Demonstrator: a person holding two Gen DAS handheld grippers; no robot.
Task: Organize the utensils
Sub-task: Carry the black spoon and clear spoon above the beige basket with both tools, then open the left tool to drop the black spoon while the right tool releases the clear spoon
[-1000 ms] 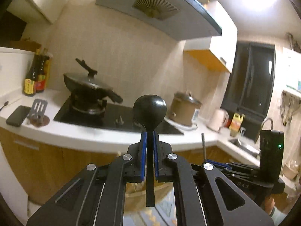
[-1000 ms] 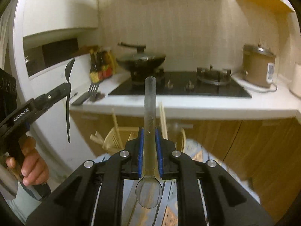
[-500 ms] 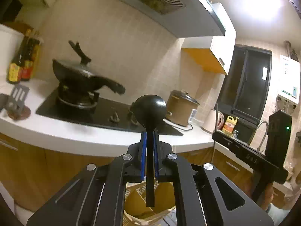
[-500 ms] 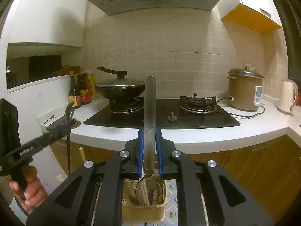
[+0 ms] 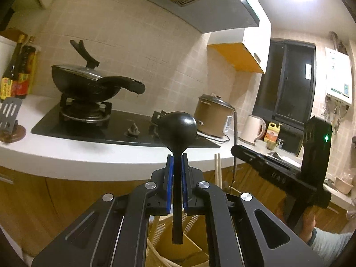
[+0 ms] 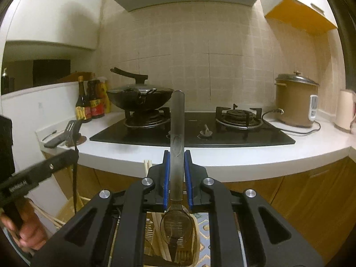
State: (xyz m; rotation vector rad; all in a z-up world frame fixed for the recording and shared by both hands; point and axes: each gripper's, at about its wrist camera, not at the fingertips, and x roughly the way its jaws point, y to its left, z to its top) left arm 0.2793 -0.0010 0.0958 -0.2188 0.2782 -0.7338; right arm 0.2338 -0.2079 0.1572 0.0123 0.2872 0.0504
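Observation:
In the left wrist view my left gripper [image 5: 177, 162] is shut on the handle of a black spoon [image 5: 178, 129], bowl up and handle end hanging down. Under it lies a woven utensil basket [image 5: 160, 242] with wooden chopsticks [image 5: 217, 169] standing in it. The right wrist view has my right gripper [image 6: 177, 162] shut on a metal spoon [image 6: 177, 122], handle up and bowl down over the basket [image 6: 197, 242], which holds a fork [image 6: 180, 253] and chopsticks [image 6: 148, 166]. Each gripper shows in the other's view, the right gripper [image 5: 267, 169] and the left gripper [image 6: 44, 171], with a hand on its grip.
A white counter [image 6: 222, 162] runs just ahead with a black hob [image 6: 200, 133], a lidded wok [image 6: 138, 98], a rice cooker [image 6: 296, 102] and a kettle [image 6: 344, 109]. Sauce bottles [image 6: 89, 102], a slotted spatula [image 6: 72, 129] and a phone [image 6: 54, 142] sit at its left end.
Both grippers have sunk and moved in toward the counter, so the basket now lies right under them. Each keeps its spoon pinched as before.

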